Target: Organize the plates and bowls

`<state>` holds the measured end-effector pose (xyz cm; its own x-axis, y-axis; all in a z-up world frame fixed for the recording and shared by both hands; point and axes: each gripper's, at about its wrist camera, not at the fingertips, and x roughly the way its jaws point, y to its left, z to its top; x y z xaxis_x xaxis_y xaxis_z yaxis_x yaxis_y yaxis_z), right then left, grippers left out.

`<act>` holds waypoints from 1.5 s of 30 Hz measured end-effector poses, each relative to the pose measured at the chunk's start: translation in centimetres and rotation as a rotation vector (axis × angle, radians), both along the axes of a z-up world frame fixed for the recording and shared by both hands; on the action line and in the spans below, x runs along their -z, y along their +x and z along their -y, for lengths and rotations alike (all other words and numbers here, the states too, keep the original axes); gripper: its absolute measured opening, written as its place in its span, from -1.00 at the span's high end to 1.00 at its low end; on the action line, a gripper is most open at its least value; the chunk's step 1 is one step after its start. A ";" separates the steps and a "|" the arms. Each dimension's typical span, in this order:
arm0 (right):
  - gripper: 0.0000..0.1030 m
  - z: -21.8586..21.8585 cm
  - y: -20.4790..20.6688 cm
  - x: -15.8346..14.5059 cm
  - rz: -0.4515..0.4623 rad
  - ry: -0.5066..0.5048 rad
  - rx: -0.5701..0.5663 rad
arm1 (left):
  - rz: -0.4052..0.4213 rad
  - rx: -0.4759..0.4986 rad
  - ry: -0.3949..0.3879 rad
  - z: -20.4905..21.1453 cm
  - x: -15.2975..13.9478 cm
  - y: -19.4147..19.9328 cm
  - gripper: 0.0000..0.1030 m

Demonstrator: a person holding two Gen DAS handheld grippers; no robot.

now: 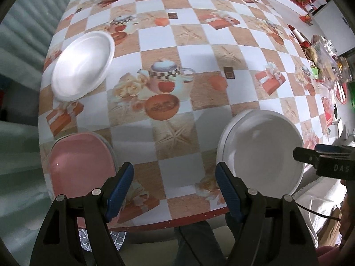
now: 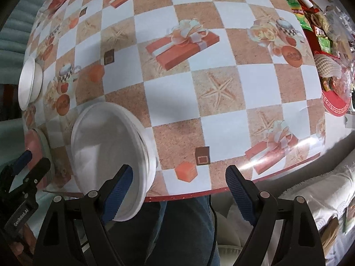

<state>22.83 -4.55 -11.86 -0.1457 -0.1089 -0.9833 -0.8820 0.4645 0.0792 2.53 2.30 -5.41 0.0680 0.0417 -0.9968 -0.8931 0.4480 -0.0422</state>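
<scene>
Near the surface point(image 2: 221, 122) edge, 1 white plate point(image 2: 111, 155) lies just left of my right tool point(image 2: 179, 188), nearer it than my left tool point(image 1: 175, 190); both tools gape, empty. Pink plate point(image 1: 82, 166) and white bowl point(image 1: 83, 65) sit leftward.
</scene>
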 end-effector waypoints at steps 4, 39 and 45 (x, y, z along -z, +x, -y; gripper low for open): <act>-0.68 -0.3 0.1 0.8 0.009 -0.001 -0.019 | 0.001 -0.006 0.000 0.1 0.0 -0.4 -0.54; -0.68 -14.8 -8.2 -6.2 -0.009 0.182 -0.230 | 0.029 -0.284 0.123 -8.8 -4.0 -9.9 -0.54; -0.68 -18.4 -10.3 -5.7 -0.038 0.193 -0.251 | -0.008 -0.351 0.133 -12.0 -2.9 -11.6 -0.54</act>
